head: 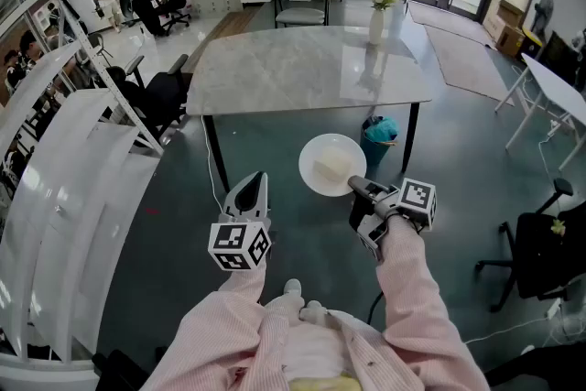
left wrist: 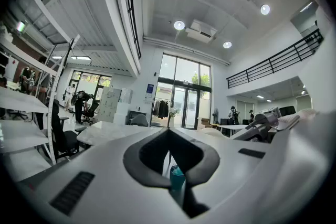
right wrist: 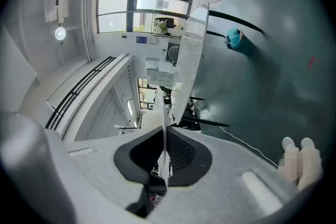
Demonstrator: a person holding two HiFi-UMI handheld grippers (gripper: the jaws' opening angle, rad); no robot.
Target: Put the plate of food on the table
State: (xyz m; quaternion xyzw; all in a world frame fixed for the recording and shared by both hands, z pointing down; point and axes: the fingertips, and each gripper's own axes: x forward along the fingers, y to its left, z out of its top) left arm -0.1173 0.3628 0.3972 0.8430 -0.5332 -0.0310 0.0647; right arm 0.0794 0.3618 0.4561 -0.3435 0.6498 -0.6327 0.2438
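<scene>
A white round plate [head: 331, 165] carries a pale block of food [head: 333, 167]. It hangs in the air over the grey floor, just in front of the marble table [head: 302, 69]. My right gripper [head: 357, 188] is shut on the plate's near rim. In the right gripper view the plate [right wrist: 160, 107] shows edge-on between the pads, and the gripper [right wrist: 164, 157] is rolled onto its side. My left gripper [head: 256, 188] hangs to the left of the plate, shut and holding nothing. In its own view the left gripper [left wrist: 169, 157] points level toward the table [left wrist: 113, 131].
A white vase with flowers [head: 376, 21] stands on the table's far right part. A teal bin [head: 378, 136] sits on the floor by the table's right front leg. White shelving [head: 64, 169] runs along the left, and office chairs [head: 540, 252] stand at the right.
</scene>
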